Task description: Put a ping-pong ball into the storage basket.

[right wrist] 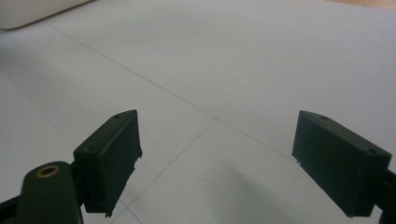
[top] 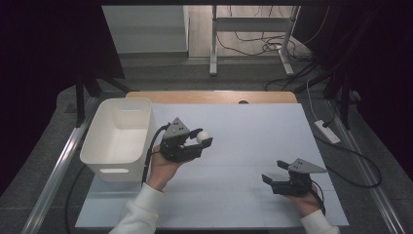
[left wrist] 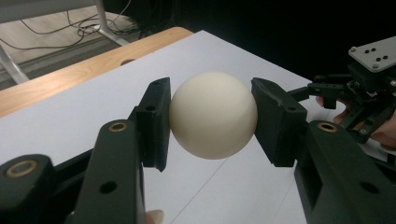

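A cream-white ball (left wrist: pixel 213 114) sits clamped between the two black pads (left wrist: pixel 156 122) of my left gripper (top: pixel 200 137), which holds it above the white table sheet, just right of the bin. In the high view the ball (top: pixel 202 135) shows as a small pale sphere at the gripper's tip. My right gripper (top: pixel 274 171) rests low over the sheet near the front right, jaws spread wide with nothing between them; its pads (right wrist: pixel 113 158) frame bare sheet in the right gripper view. That right gripper (left wrist: pixel 327 88) also appears far off in the left gripper view.
A white plastic bin (top: pixel 119 137) with a slot handle stands at the left edge of the white sheet (top: pixel 243 146). A wooden table edge (top: pixel 214 96) runs along the back. Desk legs and cables lie on the floor beyond; a power strip (top: pixel 327 131) is at the right.
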